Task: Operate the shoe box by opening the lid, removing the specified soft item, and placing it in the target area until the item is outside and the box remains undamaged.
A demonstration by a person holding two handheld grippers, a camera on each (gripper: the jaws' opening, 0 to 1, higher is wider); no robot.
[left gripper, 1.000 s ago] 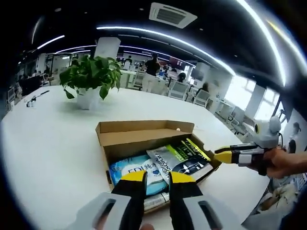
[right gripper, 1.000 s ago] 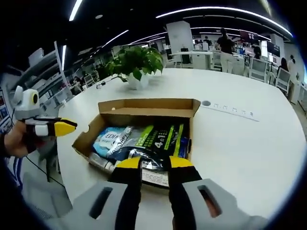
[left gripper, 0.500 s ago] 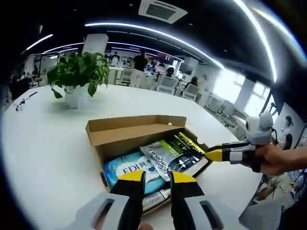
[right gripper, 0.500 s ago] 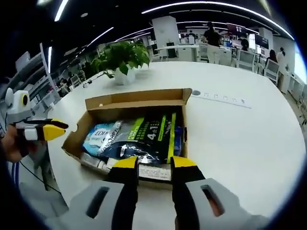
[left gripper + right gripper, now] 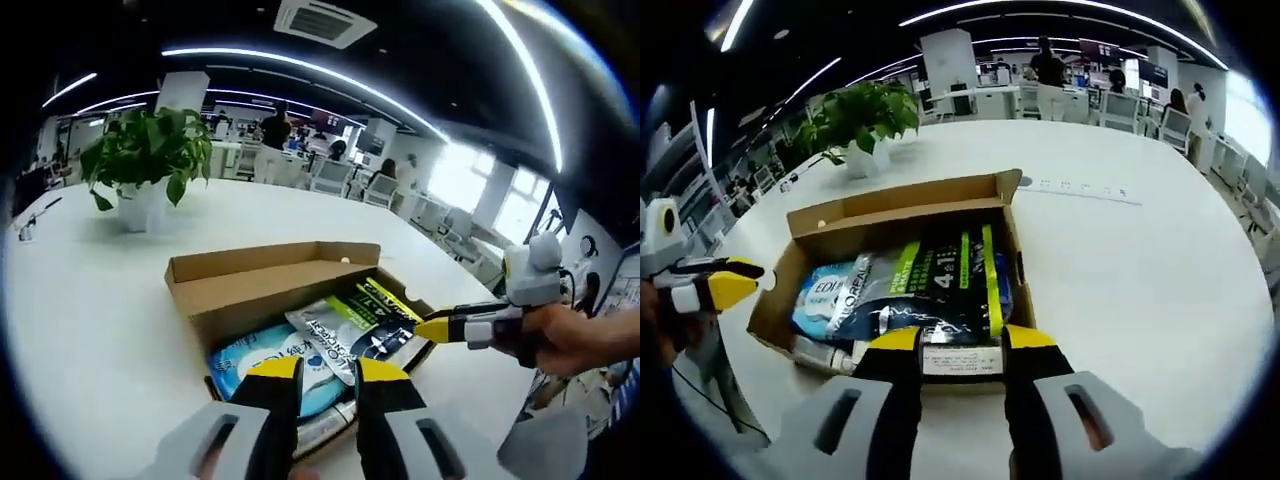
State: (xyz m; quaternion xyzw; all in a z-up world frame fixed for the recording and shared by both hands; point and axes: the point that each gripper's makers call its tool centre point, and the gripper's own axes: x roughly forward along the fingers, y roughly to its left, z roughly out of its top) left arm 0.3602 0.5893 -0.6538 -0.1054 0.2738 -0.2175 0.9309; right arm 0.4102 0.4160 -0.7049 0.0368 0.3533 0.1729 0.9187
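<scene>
Several soft packets lie in the open shoe box (image 5: 290, 300) in the left gripper view: a blue-and-white pack (image 5: 262, 358) at the near side and a dark pouch with green stripes (image 5: 362, 320) overlapping it toward the right, the box itself sitting near the table's (image 5: 90, 300) near edge with a potted plant (image 5: 140, 165) well back. The left gripper (image 5: 328, 372) hovers just before the box's near wall, its yellow-tipped jaws slightly parted with nothing between them. The right gripper (image 5: 440, 328) comes in from the right, held in a hand (image 5: 570, 338), its tip at the box's right wall. In the right gripper view the box (image 5: 910, 215) stands with its lid folded back, and the dark pouch (image 5: 940, 290) lies on top, just beyond the right gripper (image 5: 960, 340), whose jaws stand apart and empty over the near wall. The left gripper (image 5: 725, 285) waits at the box's left corner. The pouch looks light, limp and glossy, so probably slippery; a pinch on its flat sealed edge should hold better than on the bulging middle, and should keep the thin cardboard walls from being dragged.
</scene>
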